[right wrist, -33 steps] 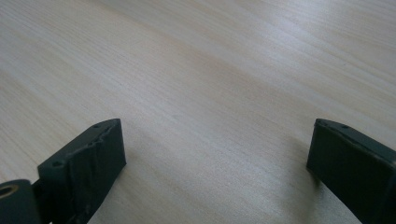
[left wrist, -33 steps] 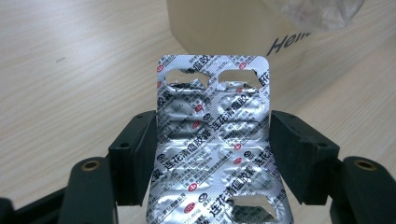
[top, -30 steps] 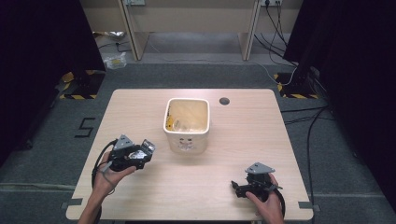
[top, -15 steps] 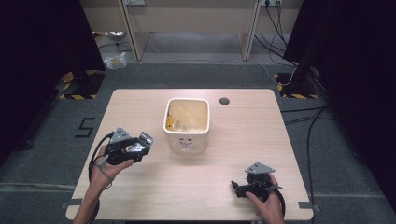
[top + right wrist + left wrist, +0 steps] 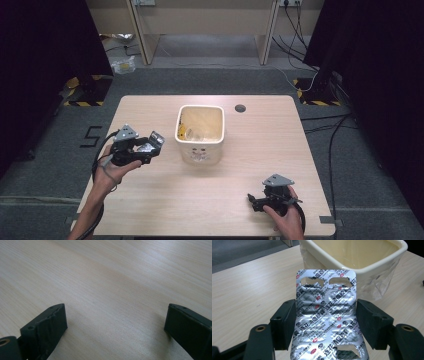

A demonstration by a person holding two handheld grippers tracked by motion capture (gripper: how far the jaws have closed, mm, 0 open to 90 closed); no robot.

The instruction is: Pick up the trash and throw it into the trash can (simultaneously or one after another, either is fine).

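While held just left of the cream bin (image 5: 200, 132) on the table (image 5: 280, 145), a foil blister pack (image 5: 327, 317) is pinched upright by the left gripper (image 5: 150, 146). Right gripper (image 5: 251, 201), near the front-right of the bin, is kept spread w/ nothing between.

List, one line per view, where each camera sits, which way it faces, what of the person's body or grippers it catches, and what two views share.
High view: above the person's side, facing forward and down on the table; both forearms, left gripper, right gripper.
Left gripper view: on the left gripper, facing the bin; its jaws clamp a blister pack.
Right gripper view: on the right gripper, facing bare table; jaws wide apart.
Shared: high and left views both show bin and blister pack.
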